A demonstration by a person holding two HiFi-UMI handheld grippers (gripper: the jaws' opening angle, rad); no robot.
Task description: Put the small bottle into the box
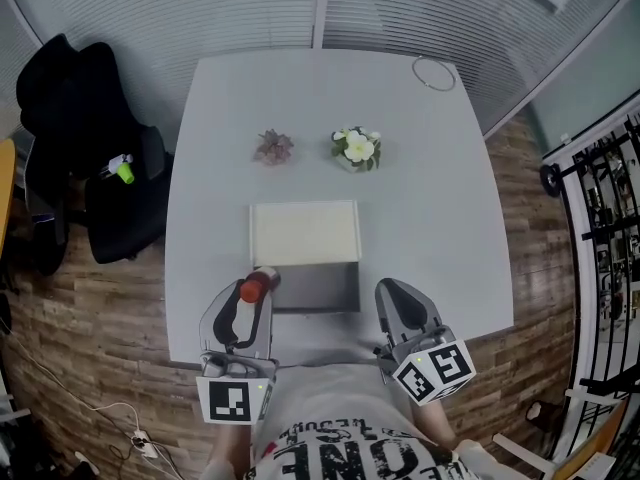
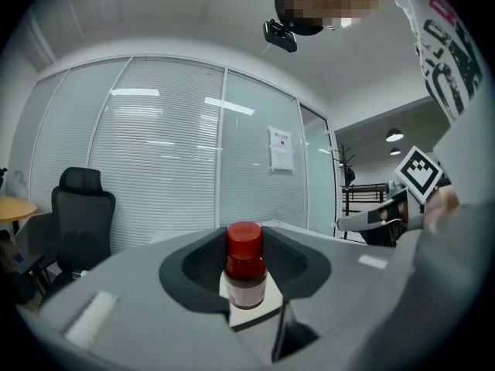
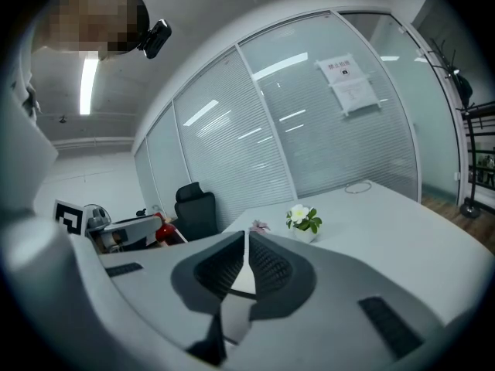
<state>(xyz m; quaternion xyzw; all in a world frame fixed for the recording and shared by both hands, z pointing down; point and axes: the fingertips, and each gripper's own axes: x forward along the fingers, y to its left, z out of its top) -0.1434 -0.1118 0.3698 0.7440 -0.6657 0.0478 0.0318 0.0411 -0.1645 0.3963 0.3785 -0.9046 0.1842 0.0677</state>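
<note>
Figure: your two hand-held grippers at the near edge of a white table [image 1: 430,188], seen from your head and from each gripper.
Left gripper [image 1: 252,294]: you have its jaws part-spread and pinching the small bottle [image 2: 246,265], one dark ribbed pad on either side of it.
Small bottle: red cap, dark body and pale label; it stands lengthwise between the jaws with the cap toward their tips. From your head view it lies at the near-left corner of the box [image 1: 322,288], its cap just at the box's left edge. You cannot tell its height over the table.
Box: open, with a grey inside toward you and a pale lid [image 1: 305,233] lying flat on the far side.
Right gripper [image 3: 245,242]: your jaws are pressed together at the tips with nothing between them; it sits just right of the box.
Background: two small flower pots [image 1: 357,149] beyond the box, and a black chair [image 1: 95,158] left of the table.
</note>
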